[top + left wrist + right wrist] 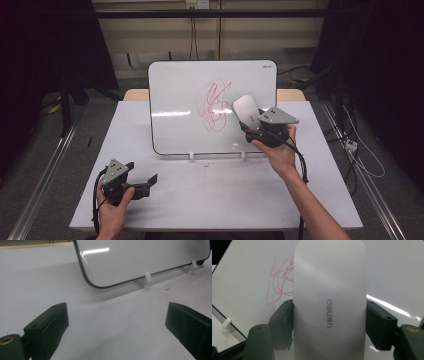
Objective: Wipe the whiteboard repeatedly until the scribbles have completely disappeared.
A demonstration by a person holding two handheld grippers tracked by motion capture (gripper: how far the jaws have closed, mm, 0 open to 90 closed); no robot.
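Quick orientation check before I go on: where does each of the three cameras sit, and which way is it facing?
High view: above the person's side, looking forward and down on the table; both forearms, left gripper, right gripper holding the eraser.
Left gripper view: low over the table, along its open jaws toward the whiteboard and its lower corner.
Right gripper view: along its jaws clamped on the eraser, facing the red scribble.
Shared: all three show the whiteboard.

One whiteboard (190, 107) on one table (210, 200) — one red scribble (216, 106) on its face. Two white clip feet (191, 156) under the board's lower edge. One white eraser (246, 112). Two grippers — left gripper (150, 181), right gripper (248, 127) — and two hands.
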